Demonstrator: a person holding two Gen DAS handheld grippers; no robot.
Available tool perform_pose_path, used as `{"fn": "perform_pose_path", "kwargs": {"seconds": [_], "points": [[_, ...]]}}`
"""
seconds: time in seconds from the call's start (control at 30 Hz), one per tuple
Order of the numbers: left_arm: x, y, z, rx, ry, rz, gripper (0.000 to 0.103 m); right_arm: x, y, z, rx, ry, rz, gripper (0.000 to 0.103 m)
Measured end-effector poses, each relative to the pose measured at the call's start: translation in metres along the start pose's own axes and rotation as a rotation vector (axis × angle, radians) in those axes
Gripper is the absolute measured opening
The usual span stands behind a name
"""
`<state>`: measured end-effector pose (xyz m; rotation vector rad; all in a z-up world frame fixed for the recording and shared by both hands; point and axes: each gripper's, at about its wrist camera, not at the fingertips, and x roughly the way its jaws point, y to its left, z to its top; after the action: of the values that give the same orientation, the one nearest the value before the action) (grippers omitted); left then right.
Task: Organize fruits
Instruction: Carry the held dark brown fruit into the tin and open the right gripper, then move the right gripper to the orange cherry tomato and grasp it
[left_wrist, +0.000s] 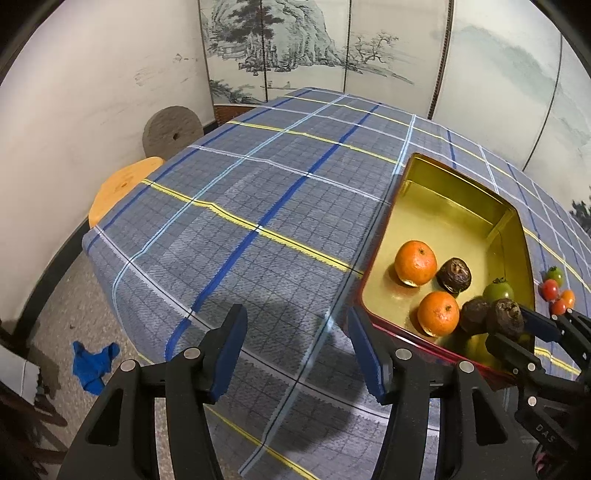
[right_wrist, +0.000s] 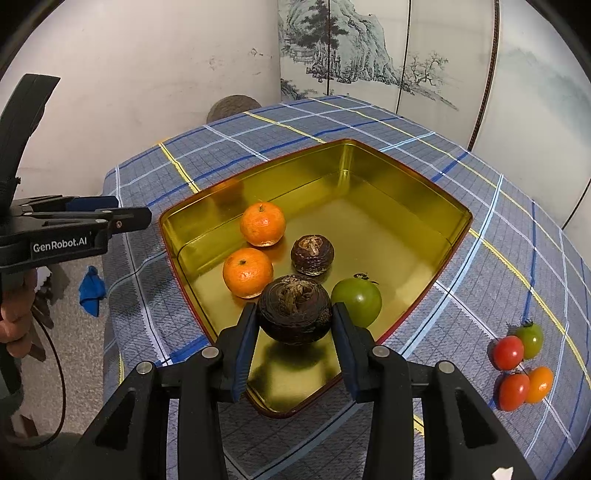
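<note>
My right tongs pinch a water chestnut above the gold tin; slackening drops it onto the mandarins. My left tongs gape, idle.

Painted screen – blue rag below

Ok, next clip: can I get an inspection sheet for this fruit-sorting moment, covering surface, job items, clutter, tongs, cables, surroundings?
Surface: table under a blue plaid cloth.
Job's things: gold tin holds two oranges, one dark fruit and a green tomato; four small tomatoes lie on the cloth right of the tin.
Clutter: blue rag on the floor.
Tongs: right tongs shut on a second dark fruit over the tin's near corner; left tongs open, nothing between them.
Cables: a black cable hangs by the left hand.
Surroundings: painted folding screen, white wall, stone disc, orange stool.
</note>
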<state>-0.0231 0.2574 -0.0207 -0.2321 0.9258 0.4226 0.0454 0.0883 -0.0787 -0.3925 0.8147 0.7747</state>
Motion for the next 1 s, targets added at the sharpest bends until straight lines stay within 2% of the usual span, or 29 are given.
{"fn": "perform_pose_path", "kwargs": {"seconds": [0.4,0.6,0.8,1.0], "points": [[-0.010,-0.011,-0.004,0.032,-0.013,-0.009,0.060,-0.012,-0.003,0.000,0.025,-0.026,0.008,0.039],[-0.016,-0.021,-0.004,0.056,-0.027,-0.022,0.060,-0.031,-0.011,-0.002,0.056,-0.066,0.003,0.039],[-0.019,-0.036,-0.005,0.085,-0.029,-0.043,0.060,-0.056,-0.040,-0.018,0.122,-0.098,-0.056,0.040],[-0.021,-0.059,-0.007,0.129,-0.028,-0.074,0.060,-0.075,-0.091,-0.048,0.231,-0.087,-0.148,0.040]]}}
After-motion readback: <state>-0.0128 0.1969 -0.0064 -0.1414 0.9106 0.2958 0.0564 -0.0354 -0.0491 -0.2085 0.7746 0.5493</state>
